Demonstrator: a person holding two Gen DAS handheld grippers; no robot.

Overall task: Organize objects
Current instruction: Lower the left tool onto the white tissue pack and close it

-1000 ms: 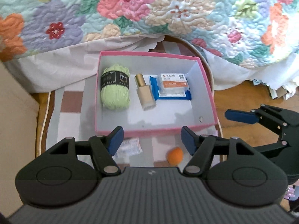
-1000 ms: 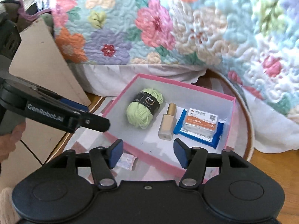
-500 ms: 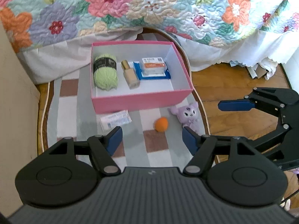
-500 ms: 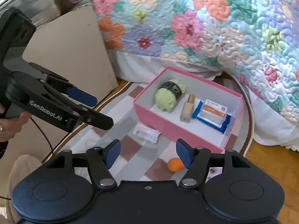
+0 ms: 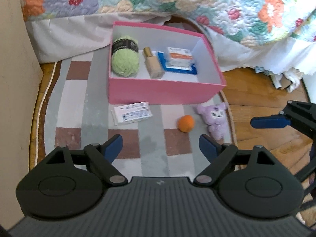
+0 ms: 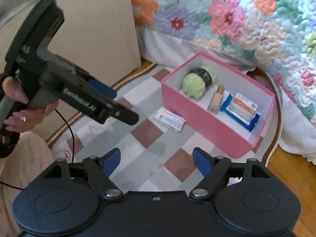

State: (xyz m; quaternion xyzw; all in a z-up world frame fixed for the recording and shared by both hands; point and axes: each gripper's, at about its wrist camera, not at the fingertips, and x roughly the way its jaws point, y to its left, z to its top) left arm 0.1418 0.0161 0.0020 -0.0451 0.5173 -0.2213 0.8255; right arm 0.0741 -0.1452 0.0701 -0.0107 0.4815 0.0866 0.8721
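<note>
Left gripper (image 5: 161, 145) hangs over the checked rug (image 5: 94, 122), jaws spread wide with nothing between them; they have just been opening. Right gripper (image 6: 156, 160) likewise wide and empty over the rug, jaws also just opened further.

Pink box (image 5: 164, 92) sits on the rug at 12 o'clock from the left jaws, well apart from them. Inside, left to right: green yarn ball (image 5: 125, 61), beige bottle with gold cap (image 5: 153, 63), and a white-and-orange packet (image 5: 180, 57) lying on a blue pack (image 5: 177, 69). The right half of the box floor is bare.

Loose things on the rug, in front of the box:
- white flat packet (image 5: 132, 113), at 11 o'clock from the left jaws, near the box's front wall, not touching it that I can tell
- orange ball (image 5: 185, 123), at 1 o'clock, just beyond the right-hand fingertip
- purple plush toy (image 5: 215, 118), at 2 o'clock, just beside the ball at the rug's edge

None of them lies between the jaws.

From the right wrist view, the white packet (image 6: 170, 119) lies at 12 o'clock; a sliver of orange peeks out behind the right-hand pad (image 6: 201, 163). A hand (image 6: 15, 102) grips the left gripper's handle at 10 o'clock. Floral quilt (image 6: 227, 19) hangs behind the box.
</note>
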